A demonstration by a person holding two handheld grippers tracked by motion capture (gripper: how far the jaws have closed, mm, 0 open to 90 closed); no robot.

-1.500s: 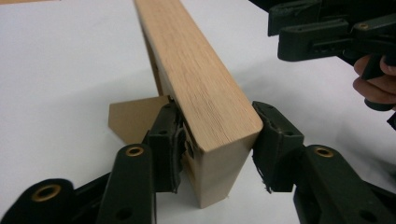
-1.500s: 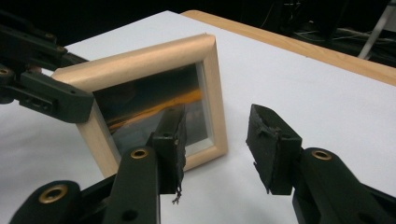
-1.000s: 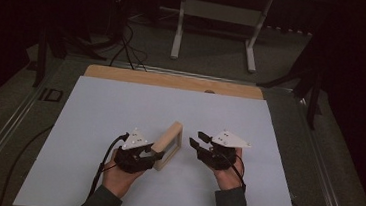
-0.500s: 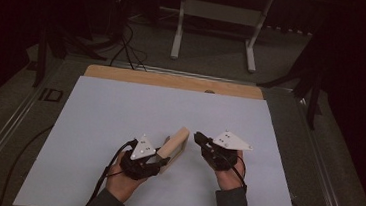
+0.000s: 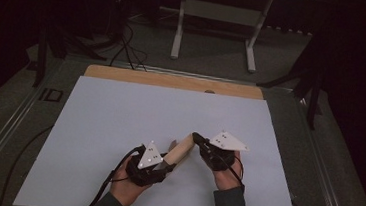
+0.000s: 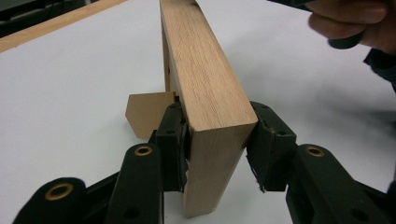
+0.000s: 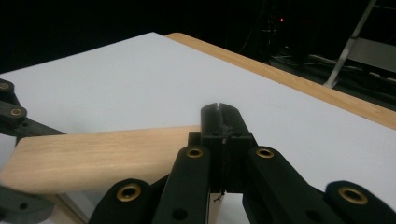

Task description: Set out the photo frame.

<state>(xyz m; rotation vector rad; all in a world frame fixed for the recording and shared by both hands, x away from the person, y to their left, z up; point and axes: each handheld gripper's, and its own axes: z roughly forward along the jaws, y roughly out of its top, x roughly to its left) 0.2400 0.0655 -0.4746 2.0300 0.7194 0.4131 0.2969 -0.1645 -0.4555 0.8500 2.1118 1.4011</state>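
A long pale wooden block [image 5: 181,150] slants across the white sheet near the front. My left gripper [image 5: 165,165] is shut on its near end, and both pads press its sides [image 6: 217,149]. A small thin brown piece [image 6: 144,116] pokes out at the block's left side, low down. My right gripper [image 5: 198,137] is at the block's far end. Its jaws have just been closing and now meet [image 7: 219,116] with nothing visible between them. The block [image 7: 102,154] lies just left of and behind them. I cannot tell whether they touch it.
A white sheet [image 5: 119,117] covers the table, with a bare wooden strip [image 5: 173,80] along the far edge. Beyond stand the legs of a metal frame [image 5: 180,27], with cables [image 5: 126,43] on the floor at the left. Each gripper trails a cable toward the front edge.
The left gripper has carried the block to the right, so its far end now reaches the right gripper. The right gripper's jaws, open a second ago, have closed.
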